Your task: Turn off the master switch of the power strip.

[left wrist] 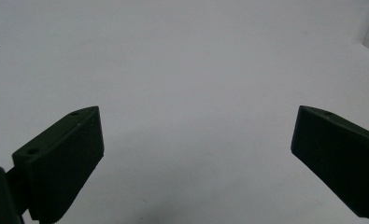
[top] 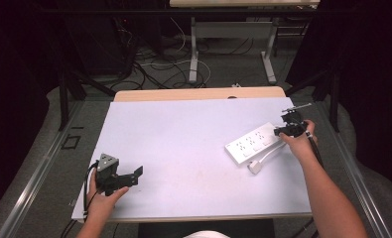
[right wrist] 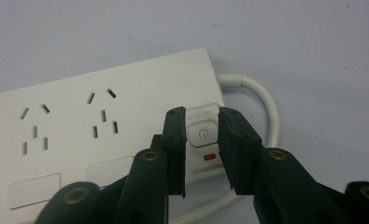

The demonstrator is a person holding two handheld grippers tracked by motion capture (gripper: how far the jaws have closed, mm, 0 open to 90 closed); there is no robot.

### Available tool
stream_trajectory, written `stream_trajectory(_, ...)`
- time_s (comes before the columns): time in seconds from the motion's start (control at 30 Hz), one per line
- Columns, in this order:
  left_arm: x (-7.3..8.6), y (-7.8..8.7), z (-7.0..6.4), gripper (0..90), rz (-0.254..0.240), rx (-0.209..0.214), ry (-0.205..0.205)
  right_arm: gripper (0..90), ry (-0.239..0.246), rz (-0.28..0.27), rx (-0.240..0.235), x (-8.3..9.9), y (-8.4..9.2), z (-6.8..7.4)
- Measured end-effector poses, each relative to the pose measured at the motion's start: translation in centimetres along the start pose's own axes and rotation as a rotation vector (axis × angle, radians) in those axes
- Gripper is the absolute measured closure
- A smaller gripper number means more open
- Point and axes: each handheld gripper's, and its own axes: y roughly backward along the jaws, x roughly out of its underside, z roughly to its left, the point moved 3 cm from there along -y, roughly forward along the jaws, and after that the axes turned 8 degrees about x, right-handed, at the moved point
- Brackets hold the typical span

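Glossy rectangular power strip (right wrist: 102,135), rounded button (right wrist: 202,133)

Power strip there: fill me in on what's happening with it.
A person holds a gripper in each hand at a white table. The right gripper is down over the power strip, its fingers slightly apart on either side of the power button, beside a red light. The left gripper is open over bare table, idle.

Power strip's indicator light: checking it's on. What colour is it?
Red, clearest in the right gripper view.
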Motion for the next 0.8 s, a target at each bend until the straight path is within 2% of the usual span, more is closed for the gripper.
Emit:
stream_trajectory(0.17, 0.0, 0.0, 0.0, 2.6, -0.001, 0.0, 0.002, 67.1, 0.029, -0.012, -0.009, -0.1, 0.2, 0.3)
stream_trajectory(0.27, 0.0, 0.0, 0.0, 2.6, 0.0, 0.0, 0.001, 65.9, 0.026, -0.015, -0.017, -0.2, 0.5, 0.6)
stream_trajectory(0.33, 0.0, 0.0, 0.0, 2.6, 0.0, 0.003, 0.001, 65.9, 0.046, -0.02, -0.035, -0.2, 0.7, 0.8)
stream_trajectory(0.5, 0.0, 0.0, 0.0, 2.6, -0.001, 0.002, 0.001, 64.8, 0.084, -0.026, -0.046, -0.2, 1.1, 1.3)
stream_trajectory(0.67, 0.0, 0.0, 0.0, 2.6, -0.001, -0.001, 0.001, 59.4, 0.125, -0.038, -0.072, -0.2, 1.7, 2.0)
stream_trajectory(0.8, 0.0, 0.0, 0.0, 2.6, -0.002, -0.001, 0.0, 54.4, 0.138, -0.043, -0.089, -0.1, 2.1, 2.5)
